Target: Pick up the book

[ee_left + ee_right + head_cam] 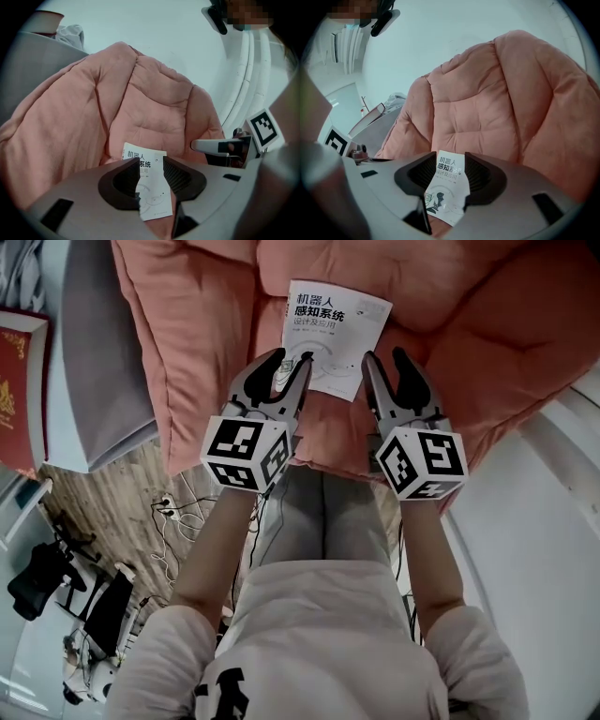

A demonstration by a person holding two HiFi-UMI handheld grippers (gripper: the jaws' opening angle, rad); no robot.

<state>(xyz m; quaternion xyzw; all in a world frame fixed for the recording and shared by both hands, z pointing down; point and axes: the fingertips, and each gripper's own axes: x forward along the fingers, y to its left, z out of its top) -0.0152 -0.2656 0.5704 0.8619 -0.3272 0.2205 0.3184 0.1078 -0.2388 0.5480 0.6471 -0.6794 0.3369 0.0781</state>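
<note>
— Where's the book (333,329)?
— Lying cover up on the pink cushion (206,324), just beyond both claws.
— And the claws themselves?
— The left gripper (290,359) is at the book's near left corner, jaws spread, pinching nothing. The right gripper (384,356) is at the near right corner, spread and empty too.
— Touching it?
— Hard to tell from here; the tips may just brush its edges.

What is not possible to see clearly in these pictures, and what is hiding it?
- Head view: the book's lower left corner, behind the left gripper; contact unclear.
- All views: the cover's small print, too small to read.
- Head view: a red object, cut off by the left edge.
</note>
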